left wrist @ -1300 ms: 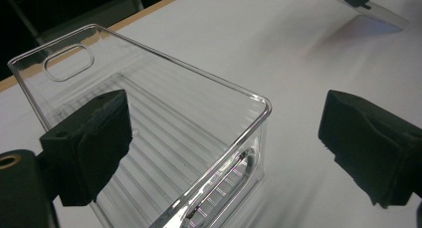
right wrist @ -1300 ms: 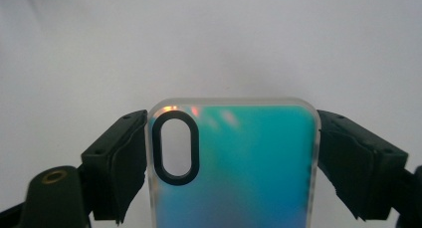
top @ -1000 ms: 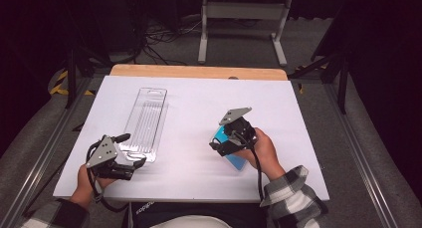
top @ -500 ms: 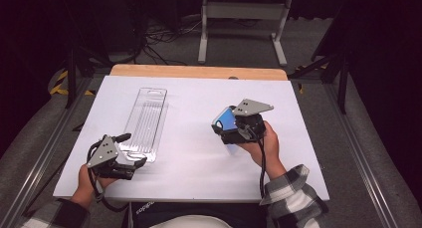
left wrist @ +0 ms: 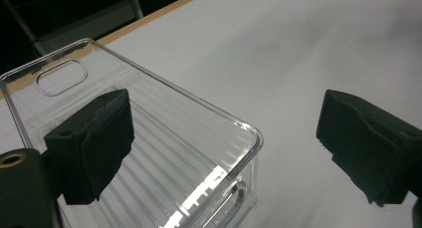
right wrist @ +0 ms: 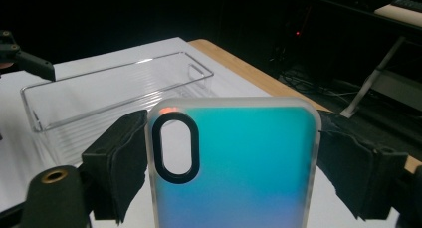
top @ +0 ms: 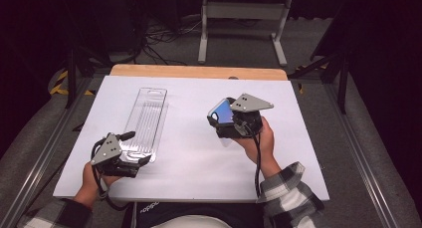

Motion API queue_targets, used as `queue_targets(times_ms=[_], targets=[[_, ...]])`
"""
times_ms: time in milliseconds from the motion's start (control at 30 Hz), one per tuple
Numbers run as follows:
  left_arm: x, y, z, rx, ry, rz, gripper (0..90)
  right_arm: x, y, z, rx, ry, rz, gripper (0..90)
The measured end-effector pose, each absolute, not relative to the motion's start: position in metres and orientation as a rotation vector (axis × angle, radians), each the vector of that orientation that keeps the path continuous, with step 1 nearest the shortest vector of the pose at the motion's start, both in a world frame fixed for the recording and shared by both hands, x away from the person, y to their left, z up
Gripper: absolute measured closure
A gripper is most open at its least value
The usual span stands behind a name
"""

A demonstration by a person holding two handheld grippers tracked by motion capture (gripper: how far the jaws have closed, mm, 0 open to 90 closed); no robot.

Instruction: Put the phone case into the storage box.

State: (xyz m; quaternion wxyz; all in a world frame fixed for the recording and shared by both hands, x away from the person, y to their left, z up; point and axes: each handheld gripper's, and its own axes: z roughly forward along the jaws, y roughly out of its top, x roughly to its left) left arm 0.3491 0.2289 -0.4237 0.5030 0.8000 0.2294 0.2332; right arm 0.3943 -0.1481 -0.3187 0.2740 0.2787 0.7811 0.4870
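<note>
Right tool [top: 222,119] clamped across the width of a blue-teal gradient phone case with frosted rim and black oval camera cutout [right wrist: 234,163]; pads press both long edges, case held up off the white worktop [top: 199,158], right of centre. Left tool [left wrist: 224,148] wide open, gripping nothing, one pad [left wrist: 92,143] inside the near end of the long clear ribbed plastic tray [top: 147,123], the other outside its wall. Tray lies lengthwise on the worktop's left half, well apart from the case.
</note>
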Motion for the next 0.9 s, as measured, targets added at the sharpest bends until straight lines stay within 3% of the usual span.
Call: queue_targets(times_ms=[667, 900], targets=[[0.366, 0.191, -0.406, 1.89, 0.472, 0.538, 11.1, 0.404, -0.132, -0.316, 0.786, 1.988, 1.405, 17.9], [0.37, 0.169, -0.398, 1.849, 0.449, 0.509, 19.9, 0.403, -0.124, -0.32, 0.796, 1.961, 1.435, 17.9]])
